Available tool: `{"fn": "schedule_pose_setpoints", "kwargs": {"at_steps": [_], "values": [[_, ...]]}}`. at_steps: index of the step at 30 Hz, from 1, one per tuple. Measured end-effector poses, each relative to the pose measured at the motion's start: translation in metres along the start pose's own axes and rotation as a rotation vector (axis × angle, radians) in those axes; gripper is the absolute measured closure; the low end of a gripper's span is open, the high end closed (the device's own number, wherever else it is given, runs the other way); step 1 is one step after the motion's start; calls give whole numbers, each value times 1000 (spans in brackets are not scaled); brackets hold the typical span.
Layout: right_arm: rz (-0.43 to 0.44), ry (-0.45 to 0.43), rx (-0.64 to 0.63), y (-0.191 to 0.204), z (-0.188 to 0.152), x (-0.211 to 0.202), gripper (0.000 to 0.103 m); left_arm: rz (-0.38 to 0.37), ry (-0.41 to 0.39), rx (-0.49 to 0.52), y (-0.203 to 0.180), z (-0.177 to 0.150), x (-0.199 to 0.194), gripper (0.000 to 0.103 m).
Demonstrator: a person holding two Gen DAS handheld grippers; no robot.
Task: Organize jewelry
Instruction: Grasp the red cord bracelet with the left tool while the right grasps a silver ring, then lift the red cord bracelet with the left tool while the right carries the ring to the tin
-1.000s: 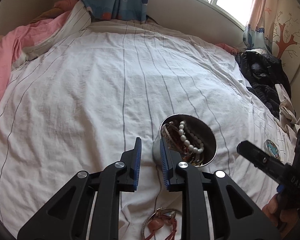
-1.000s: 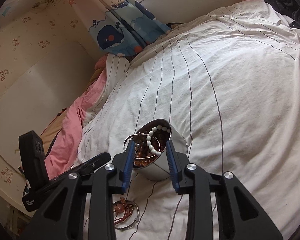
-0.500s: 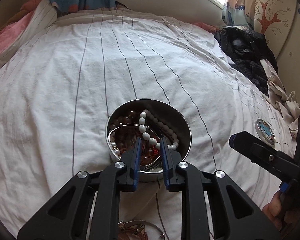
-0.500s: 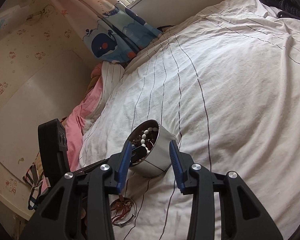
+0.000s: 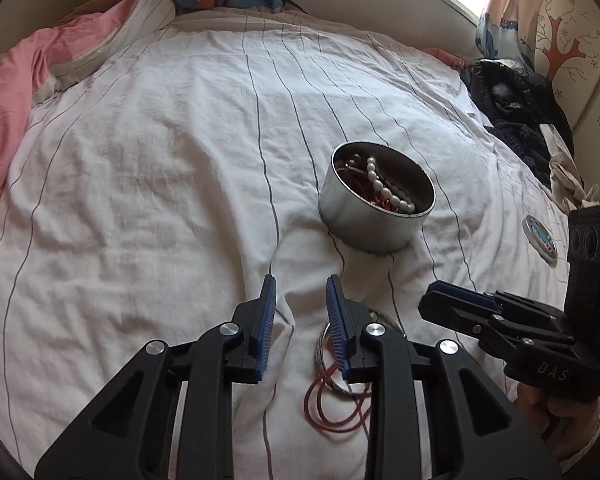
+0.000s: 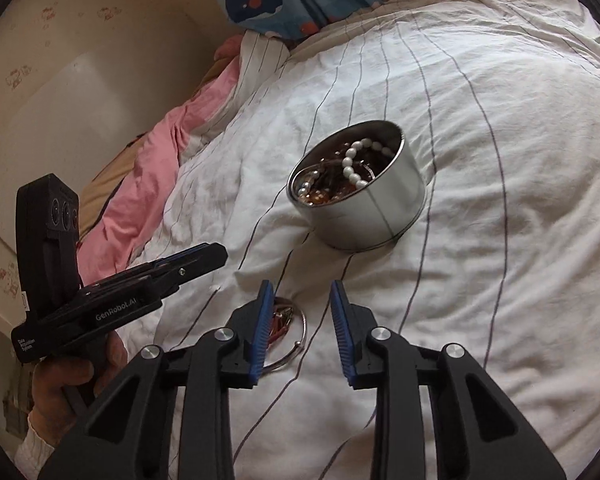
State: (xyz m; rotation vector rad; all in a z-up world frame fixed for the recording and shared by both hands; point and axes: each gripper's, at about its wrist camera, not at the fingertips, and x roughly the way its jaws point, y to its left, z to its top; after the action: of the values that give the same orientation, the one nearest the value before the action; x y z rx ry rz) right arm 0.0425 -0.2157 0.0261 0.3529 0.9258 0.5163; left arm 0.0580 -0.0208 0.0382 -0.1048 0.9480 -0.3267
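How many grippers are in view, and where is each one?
2: the left gripper and the right gripper, both open, near the bangle, before the tin.

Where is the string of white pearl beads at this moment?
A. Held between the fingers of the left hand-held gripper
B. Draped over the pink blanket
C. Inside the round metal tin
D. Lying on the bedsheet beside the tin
C: the string of white pearl beads lies inside the round metal tin among other jewelry, while the left hand-held gripper is open and holds nothing.
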Motion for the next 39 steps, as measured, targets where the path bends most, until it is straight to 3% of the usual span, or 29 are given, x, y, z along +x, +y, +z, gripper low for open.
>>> {"fn": "schedule_pose_setpoints", "kwargs": {"at_steps": [5, 10, 12, 15, 17, 19, 22, 24, 28, 31, 35, 37, 39], "values": [[-70, 71, -83, 10, -10, 19, 81, -40, 18, 44, -4, -23, -8, 76], [-162, 107, -169, 17, -19, 33, 84, -49, 92, 125, -14, -40, -1, 74], [-162, 107, -172, 17, -19, 32, 90, -30, 77, 146, -16, -42, -5, 74], [-156, 108, -161, 13, -20, 31, 90, 11, -26, 185, -24, -40, -27, 74], [-158, 109, -162, 13, -20, 31, 90, 18, -45, 220, -31, -36, -35, 74], [-158, 110, -161, 13, -19, 31, 90, 5, -14, 245, -34, -35, -30, 73], [-180, 109, -178, 15, -20, 32, 92, -43, 102, 220, -27, -39, -5, 73], [-208, 109, -191, 15, -19, 30, 93, -65, 124, 197, -21, -46, 1, 73], [-231, 100, -183, 9, -17, 26, 93, -65, 102, 217, -20, -48, -12, 96], [-203, 99, -160, 6, -16, 26, 90, -92, 75, 189, -16, -43, -19, 99], [-234, 110, -214, 14, -20, 31, 89, -158, 17, 124, -13, -28, -30, 100], [-233, 105, -206, 13, -19, 29, 93, -229, -41, 92, -13, -18, -42, 100], [-227, 87, -180, 8, -16, 24, 96, -247, -77, 76, -14, -7, -51, 100]]}}
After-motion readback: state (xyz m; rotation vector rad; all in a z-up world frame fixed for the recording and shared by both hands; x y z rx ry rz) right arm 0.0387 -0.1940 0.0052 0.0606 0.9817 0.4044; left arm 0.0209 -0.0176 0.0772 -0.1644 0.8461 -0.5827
